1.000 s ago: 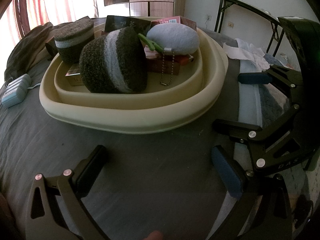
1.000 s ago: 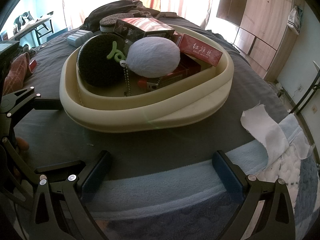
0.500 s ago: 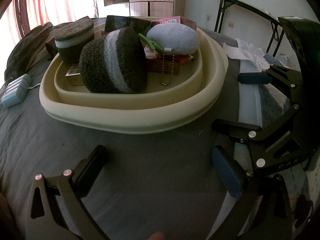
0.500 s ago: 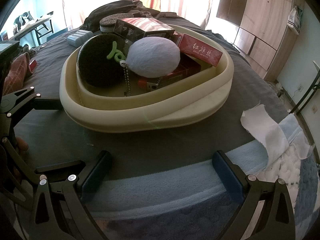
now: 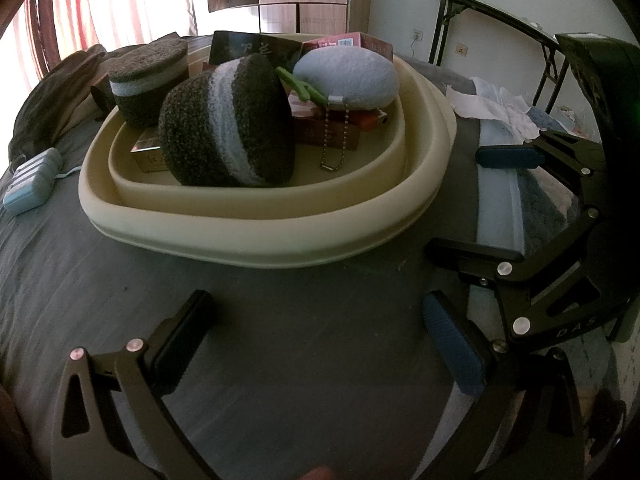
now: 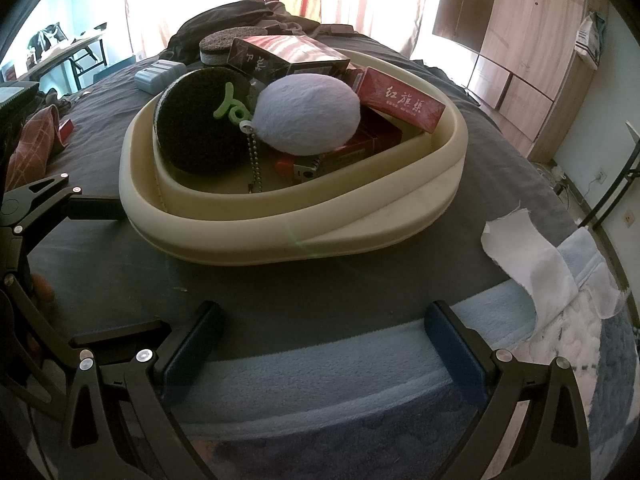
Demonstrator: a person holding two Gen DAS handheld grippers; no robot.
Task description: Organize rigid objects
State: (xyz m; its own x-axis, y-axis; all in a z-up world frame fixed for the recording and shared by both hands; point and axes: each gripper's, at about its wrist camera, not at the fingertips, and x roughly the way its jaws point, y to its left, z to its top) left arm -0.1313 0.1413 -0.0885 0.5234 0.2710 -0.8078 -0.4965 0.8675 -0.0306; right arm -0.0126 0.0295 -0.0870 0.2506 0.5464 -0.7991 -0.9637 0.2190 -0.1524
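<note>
The cream basin (image 6: 304,236) sits mid-bed on the grey blanket (image 5: 280,340), ahead of both grippers. Left gripper (image 5: 320,320) and right gripper (image 6: 320,328) both gape wide and empty, side by side near the bed's front edge, bare blanket between them and the basin. Inside lie a pale plush ball (image 6: 308,114), a dark striped cushion (image 5: 228,120) and a red box (image 6: 400,100). A white cloth (image 6: 528,260) lies at the right edge.
</note>
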